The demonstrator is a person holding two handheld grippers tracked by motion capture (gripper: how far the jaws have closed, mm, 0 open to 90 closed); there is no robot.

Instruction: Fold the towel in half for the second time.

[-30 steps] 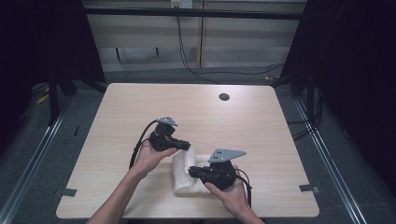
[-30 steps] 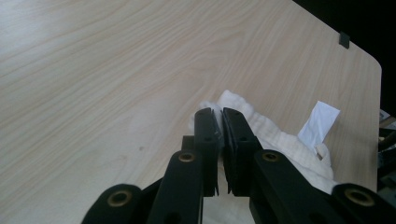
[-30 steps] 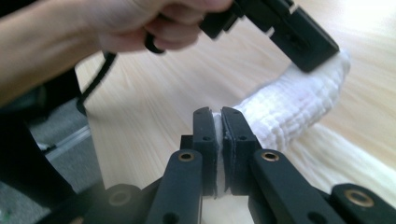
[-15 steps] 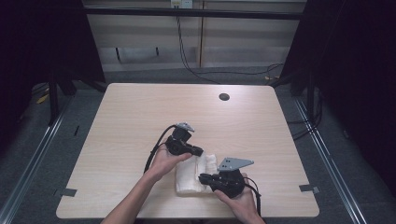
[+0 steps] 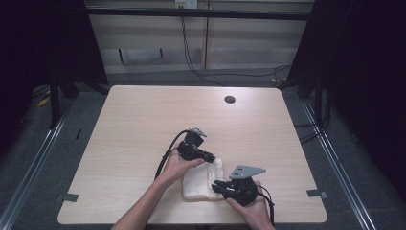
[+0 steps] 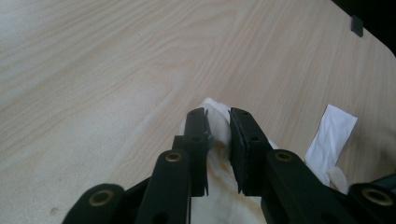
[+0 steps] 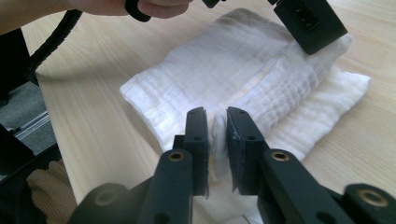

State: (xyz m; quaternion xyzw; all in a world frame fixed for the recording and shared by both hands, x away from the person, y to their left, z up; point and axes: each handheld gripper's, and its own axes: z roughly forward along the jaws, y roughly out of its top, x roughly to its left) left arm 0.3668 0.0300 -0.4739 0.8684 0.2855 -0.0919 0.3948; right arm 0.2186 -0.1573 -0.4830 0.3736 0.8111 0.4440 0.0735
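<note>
A pale wood-grain table (image 5: 143,124) with rounded corners carries a folded white cloth (image 5: 201,182), which lies flat on it near the person's edge. In the right gripper view the cloth (image 7: 243,70) spreads beyond the black fingers (image 7: 196,135), one thick fold lying over a wider layer (its ribbed weave shows plainly). Far beyond both sets of fingers a small dark round spot (image 5: 230,99) sits in the tabletop near the far edge. Just right of the fingers (image 6: 196,135) in the left gripper view, a white paper-like strip (image 6: 332,133) lies on the wood.
</note>
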